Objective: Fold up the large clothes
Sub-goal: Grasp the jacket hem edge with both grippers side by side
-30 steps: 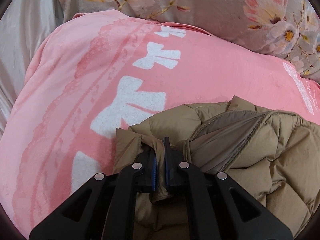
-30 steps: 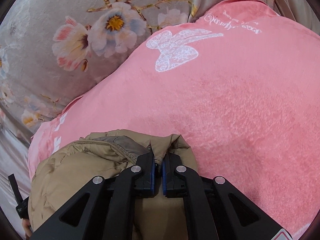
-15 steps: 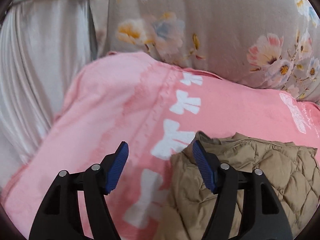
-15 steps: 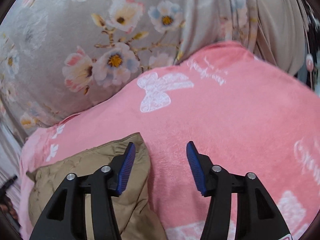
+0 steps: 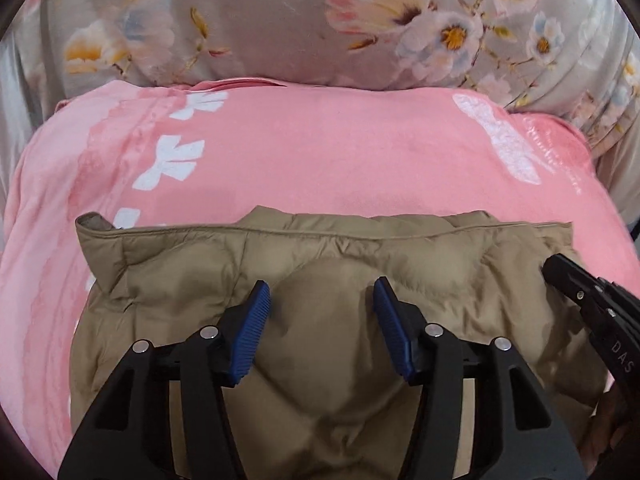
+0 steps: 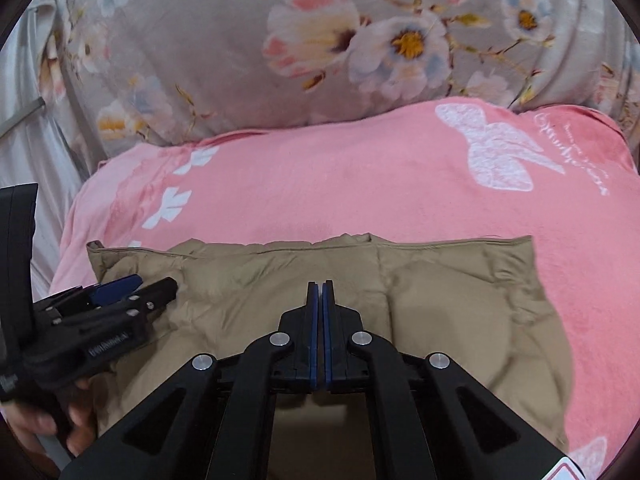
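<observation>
- The floral bedding (image 5: 280,32) fills the top of both frames, a grey cloth printed with pink and white flowers, bunched up behind everything else.
- The pink blanket (image 5: 340,160) spreads across the middle band of each frame, with white bows at the left and a white butterfly at the upper right; it seems to serve as the soft, flat surface for folding.
- The tan puffer jacket (image 5: 340,264) lies flat on the pink blanket in the lower half of both frames, its far edge a fairly straight seam line, so I judge 1 fold is done and the bundle is being pressed or squared.
- The left claw (image 5: 322,300) sits at lower centre of its own view, jaws spread wide with nothing between them, hovering over or resting on the jacket's puffed middle.
- The right claw (image 6: 319,294) sits at lower centre of its view, blue pads closed together with no cloth visibly pinched, pointing at the jacket's centre seam, likely to smooth it down.
- Each claw shows at the edge of the other's view, just beside the jacket's outer corners.
</observation>
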### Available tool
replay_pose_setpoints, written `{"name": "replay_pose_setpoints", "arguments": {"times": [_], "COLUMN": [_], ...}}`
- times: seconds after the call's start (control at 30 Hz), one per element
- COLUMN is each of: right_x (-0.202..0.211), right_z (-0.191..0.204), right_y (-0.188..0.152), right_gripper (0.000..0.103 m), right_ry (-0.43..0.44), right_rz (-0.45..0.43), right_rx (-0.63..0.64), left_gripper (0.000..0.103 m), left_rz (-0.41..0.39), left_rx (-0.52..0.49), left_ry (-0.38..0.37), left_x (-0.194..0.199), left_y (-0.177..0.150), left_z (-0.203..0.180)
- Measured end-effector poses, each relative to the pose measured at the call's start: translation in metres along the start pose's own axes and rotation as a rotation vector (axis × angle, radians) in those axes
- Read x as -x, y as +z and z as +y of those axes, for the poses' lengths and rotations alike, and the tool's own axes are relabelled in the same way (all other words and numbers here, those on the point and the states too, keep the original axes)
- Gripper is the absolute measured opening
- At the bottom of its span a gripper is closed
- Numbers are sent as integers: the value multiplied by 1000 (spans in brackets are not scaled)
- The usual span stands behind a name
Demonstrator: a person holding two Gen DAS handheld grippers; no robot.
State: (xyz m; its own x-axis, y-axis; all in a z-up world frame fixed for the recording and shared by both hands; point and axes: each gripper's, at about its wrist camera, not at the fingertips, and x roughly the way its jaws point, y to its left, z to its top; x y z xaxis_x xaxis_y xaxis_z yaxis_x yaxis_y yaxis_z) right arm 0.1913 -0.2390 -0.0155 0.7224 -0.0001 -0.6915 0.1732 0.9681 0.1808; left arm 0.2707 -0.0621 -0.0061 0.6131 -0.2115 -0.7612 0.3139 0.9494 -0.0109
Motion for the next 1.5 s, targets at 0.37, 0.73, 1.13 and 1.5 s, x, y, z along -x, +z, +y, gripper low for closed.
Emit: {"name": "replay_pose_setpoints", "arguments": {"times": [0.37,0.73,1.13,1.5], "right_x": [-66,-87,-92,-75], "right_z": [-24,-23,-22,-14], "right_y": [8,2,1,6], "right_gripper": [0,0,0,0], "right_ry": [20,19,3,-38], "right_rz": [73,66,62,58], "right_rx": [-97,-97,-83,-74], "left_gripper": [54,54,54,54], "left_rz": [4,-32,-41,-23], "left_rx": [40,35,21,80], "left_ry": [9,20,53,25], "left_x": [-47,-65,-71,-51], "left_y": [13,10,7,8], "left_z": [5,1,-3,13]}}
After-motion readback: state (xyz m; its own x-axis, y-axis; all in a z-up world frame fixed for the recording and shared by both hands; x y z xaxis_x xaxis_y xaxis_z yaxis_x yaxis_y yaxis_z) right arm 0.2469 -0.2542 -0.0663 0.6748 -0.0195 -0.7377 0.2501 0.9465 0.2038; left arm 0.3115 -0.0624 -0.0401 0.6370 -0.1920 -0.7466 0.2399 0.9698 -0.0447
